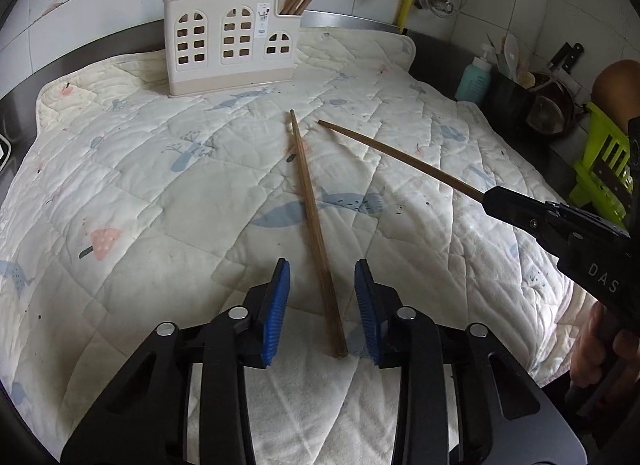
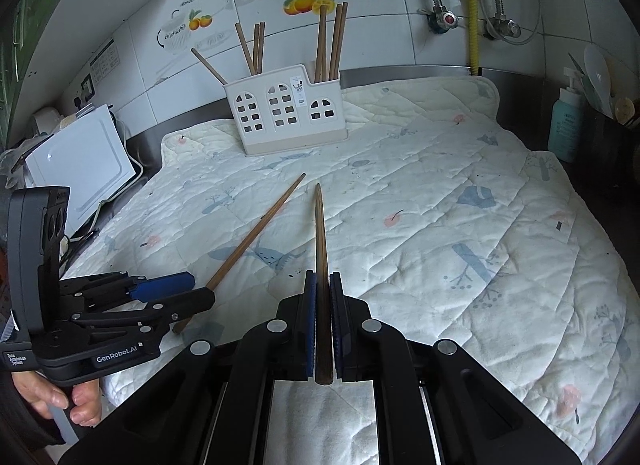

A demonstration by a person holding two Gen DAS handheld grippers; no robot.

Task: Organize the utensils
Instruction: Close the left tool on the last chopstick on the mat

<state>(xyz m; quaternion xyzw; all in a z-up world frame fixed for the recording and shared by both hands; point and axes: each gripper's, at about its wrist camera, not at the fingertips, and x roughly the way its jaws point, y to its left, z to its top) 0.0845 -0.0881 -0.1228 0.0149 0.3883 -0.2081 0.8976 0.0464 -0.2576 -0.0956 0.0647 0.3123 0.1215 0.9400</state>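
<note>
The right gripper (image 2: 320, 325) pinches one chopstick (image 2: 320, 249) by its thick near end. The left gripper (image 1: 322, 305) is spread wide around the other chopstick (image 1: 314, 225) — light, stiff, smooth wood, best gripped at the butt.

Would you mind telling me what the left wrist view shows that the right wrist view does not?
Only the left wrist view shows the lime-green rack and the left gripper, open around the lying chopstick. Only the right wrist view shows the white board leaning at the left and the right gripper shut on the held chopstick. Both show the white holder with chopsticks standing in it, the quilted cloth and the teal bottle.
</note>
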